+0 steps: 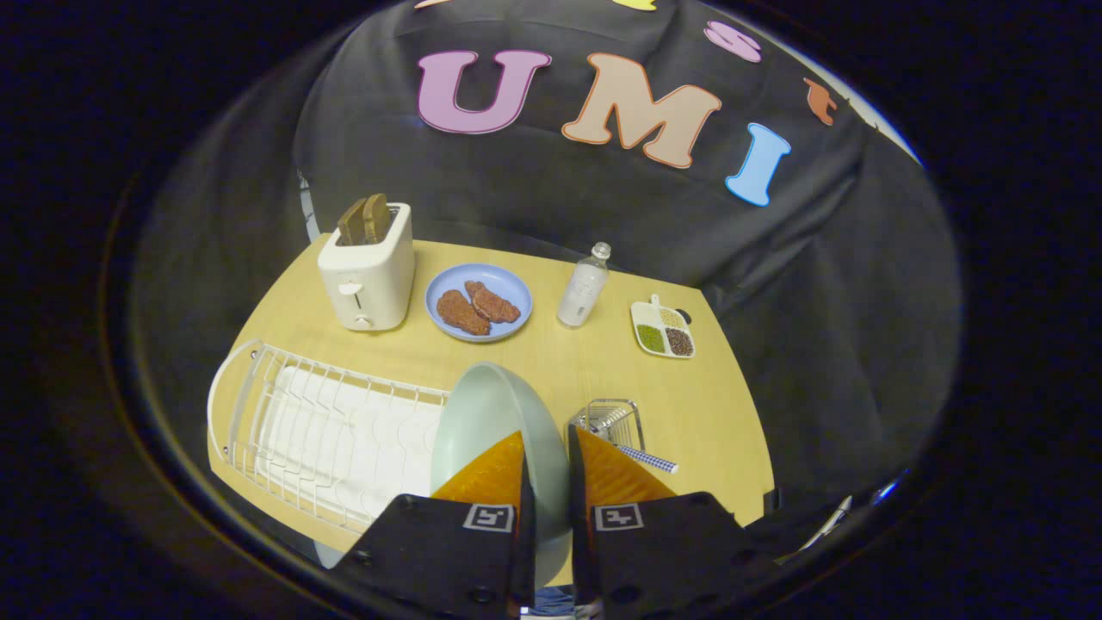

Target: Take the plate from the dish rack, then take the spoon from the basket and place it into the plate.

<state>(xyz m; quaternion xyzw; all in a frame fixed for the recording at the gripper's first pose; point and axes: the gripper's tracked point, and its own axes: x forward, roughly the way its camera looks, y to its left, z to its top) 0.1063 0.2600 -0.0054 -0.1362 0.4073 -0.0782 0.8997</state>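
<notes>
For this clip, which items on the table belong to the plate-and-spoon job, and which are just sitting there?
Job items: pale green plate, held on edge between the fingers of the hand-held gripper; white dish rack; wire basket; spoon with checked handle sticking out of it.

Lying about: toaster with bread; blue plate with meat; bottle; divided dish of beans.

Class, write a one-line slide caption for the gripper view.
Gripper shut on pale green plate, held on edge beside the dish rack; spoon waits in basket.
</notes>
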